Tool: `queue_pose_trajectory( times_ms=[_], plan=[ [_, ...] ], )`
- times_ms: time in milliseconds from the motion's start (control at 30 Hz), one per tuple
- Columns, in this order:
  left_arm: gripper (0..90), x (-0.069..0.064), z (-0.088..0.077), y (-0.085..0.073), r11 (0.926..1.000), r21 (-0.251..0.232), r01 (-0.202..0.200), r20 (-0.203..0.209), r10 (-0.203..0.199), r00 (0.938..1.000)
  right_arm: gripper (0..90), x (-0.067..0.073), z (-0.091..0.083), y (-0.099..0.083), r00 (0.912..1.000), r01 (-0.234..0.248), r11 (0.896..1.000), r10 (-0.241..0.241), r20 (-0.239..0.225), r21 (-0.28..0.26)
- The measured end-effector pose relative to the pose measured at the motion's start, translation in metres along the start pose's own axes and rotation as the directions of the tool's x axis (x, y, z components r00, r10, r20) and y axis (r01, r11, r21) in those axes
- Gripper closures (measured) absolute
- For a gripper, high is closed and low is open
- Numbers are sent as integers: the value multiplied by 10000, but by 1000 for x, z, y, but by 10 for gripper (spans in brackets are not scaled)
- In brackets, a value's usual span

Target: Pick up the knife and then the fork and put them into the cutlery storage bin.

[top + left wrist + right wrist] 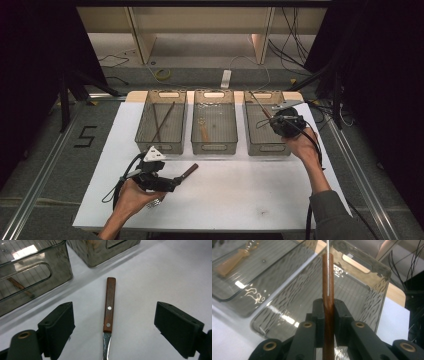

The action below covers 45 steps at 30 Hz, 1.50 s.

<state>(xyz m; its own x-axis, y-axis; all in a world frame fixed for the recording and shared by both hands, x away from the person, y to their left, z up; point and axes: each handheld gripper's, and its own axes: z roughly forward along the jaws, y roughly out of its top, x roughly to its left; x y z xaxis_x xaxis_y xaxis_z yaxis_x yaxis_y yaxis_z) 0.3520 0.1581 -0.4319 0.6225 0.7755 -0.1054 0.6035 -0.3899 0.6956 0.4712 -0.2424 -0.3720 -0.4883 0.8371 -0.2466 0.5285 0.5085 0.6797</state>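
Overhead, the right claw [328, 315] clenches a wooden handle [328, 290], perhaps a knife's, above a bin [372, 293]; the left claw [113, 326] gapes around a knife [109, 305] on the bench [162, 272].

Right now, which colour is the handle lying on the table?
Reddish-brown wood handle with two silver rivets; left gripper view.

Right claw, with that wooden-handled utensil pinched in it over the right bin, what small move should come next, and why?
Probably lower it a little and then open. The right claw is shut on the wooden-handled utensil, which hangs over the right bin, so a short drop looks safe.
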Motion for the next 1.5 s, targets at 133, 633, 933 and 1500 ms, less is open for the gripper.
queue_pose_trajectory(
  times_ms=[133,633,933,1500],
  plan=[
    [158,0,1,0,9999,82,-96,6,96,10000,815,-4,8,1,9992,-409,9988,408,54,253],
    [158,0,-1,-2,10000,27,-57,22,57,10000,814,-7,29,0,9950,-969,9906,941,333,966],
    [158,-1,0,-2,9998,68,-159,82,159,9998,812,-5,41,-4,9917,-1266,9805,1221,391,1503],
    [152,-2,-1,-1,9998,-83,-185,71,186,9998,542,-3,36,-2,9847,-1666,9786,1714,-306,1207]
  ],
)
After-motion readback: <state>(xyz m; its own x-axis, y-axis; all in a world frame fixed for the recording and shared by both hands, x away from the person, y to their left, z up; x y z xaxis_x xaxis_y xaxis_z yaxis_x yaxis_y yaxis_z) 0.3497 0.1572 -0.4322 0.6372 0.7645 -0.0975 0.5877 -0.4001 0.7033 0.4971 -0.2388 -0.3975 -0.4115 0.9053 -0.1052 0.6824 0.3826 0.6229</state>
